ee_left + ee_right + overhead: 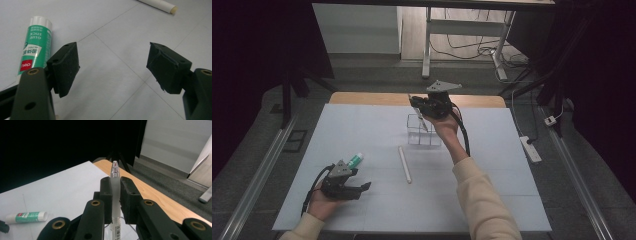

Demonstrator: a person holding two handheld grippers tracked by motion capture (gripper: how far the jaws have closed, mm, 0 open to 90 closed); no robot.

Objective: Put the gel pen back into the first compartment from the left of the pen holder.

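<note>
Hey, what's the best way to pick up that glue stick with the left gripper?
Judging by its pose, grip the glue stick across the middle of its green body, coming straight down from above. It lies flat on the table, so its round sides are free for the pads. The left gripper is open beside it and would need to shift over.

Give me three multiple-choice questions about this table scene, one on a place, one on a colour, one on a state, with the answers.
1. Where is the glue stick?
A. in the clear box
B. on the white sheet beside the left hand-held gripper
C. on the floor

2. What colour is its label?
A. green
B. yellow
C. blue

3. What is the right hand-held gripper doing?
A. standing open
B. clamping a pen
C. clamping the white tube

Answers: 1 B, it lies just past that gripper; 2 A, green with white print; 3 B, both jaws press the pen's barrel.
</note>
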